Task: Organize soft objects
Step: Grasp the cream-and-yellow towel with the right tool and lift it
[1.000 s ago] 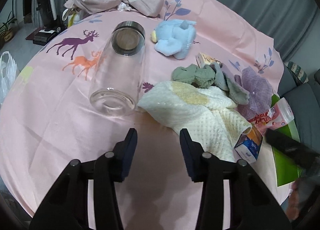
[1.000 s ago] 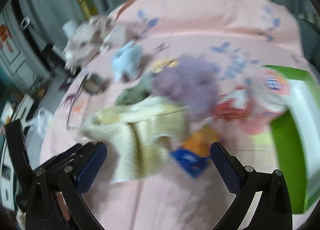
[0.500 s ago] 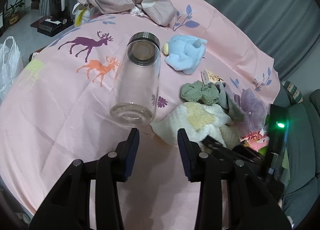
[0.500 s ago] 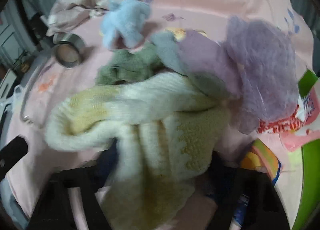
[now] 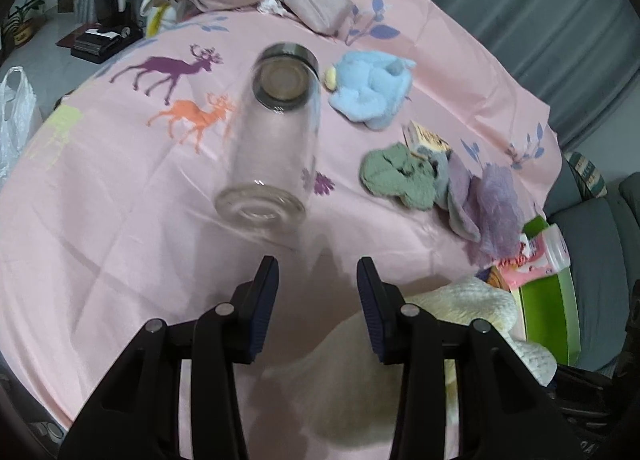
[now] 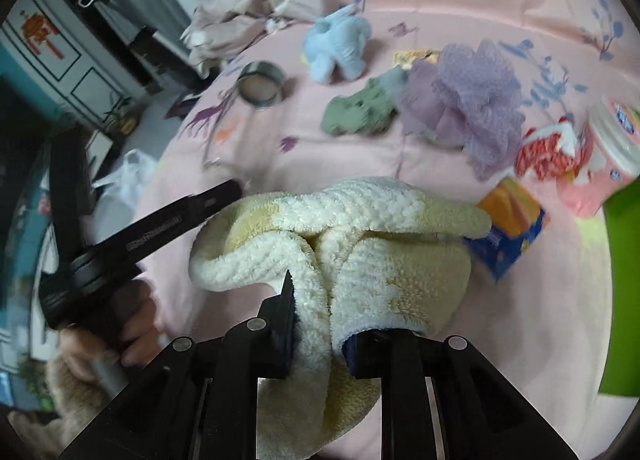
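A round table under a pink tablecloth [image 5: 120,220] printed with deer fills both views, grey curtains behind it. The cream fleece towel [image 6: 360,244], which half a second ago lay spread beside the glass jar [image 5: 276,140] and against the green cloth [image 5: 396,176], is now bunched and pulled toward the near edge, clamped between the fingers of the right gripper [image 6: 320,324]. The left gripper [image 5: 316,300] has its fingers parted with nothing between them, hovering over bare cloth just short of the jar's base. The first soft item appears secured; the blue plush toy [image 6: 336,44], the green cloth and the purple mesh pouf [image 6: 472,100] remain to be gathered.
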`<control>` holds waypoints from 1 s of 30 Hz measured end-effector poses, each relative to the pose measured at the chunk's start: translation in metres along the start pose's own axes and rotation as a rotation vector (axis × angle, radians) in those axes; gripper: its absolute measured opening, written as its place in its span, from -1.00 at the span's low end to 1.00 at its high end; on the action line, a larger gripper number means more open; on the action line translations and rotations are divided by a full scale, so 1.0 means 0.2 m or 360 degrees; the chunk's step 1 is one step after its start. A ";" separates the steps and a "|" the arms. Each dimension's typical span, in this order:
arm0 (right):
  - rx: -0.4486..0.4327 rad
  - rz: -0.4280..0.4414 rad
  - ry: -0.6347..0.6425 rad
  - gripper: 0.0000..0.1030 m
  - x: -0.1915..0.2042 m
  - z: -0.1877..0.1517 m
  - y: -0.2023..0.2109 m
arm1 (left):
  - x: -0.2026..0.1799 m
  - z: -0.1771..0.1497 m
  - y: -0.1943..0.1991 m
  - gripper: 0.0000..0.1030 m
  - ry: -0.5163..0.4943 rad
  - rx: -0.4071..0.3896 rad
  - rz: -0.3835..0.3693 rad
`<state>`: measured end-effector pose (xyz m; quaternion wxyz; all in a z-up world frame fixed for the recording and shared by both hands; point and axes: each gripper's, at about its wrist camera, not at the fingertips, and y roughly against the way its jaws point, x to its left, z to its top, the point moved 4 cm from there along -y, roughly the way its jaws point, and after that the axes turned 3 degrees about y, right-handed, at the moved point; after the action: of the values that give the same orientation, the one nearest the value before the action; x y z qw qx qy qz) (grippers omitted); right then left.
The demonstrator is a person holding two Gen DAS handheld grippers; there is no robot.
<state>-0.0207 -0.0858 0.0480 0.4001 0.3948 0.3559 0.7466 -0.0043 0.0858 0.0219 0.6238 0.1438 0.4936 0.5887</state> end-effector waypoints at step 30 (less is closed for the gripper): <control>0.0303 0.0267 -0.0566 -0.59 -0.30 0.19 -0.48 | -0.20 -0.15 -0.24 -0.23 -0.0220 0.0143 0.0035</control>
<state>0.0645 -0.0904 -0.0357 0.3539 0.5847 0.3144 0.6589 0.0082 0.0266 -0.0111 0.6428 0.2175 0.4735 0.5615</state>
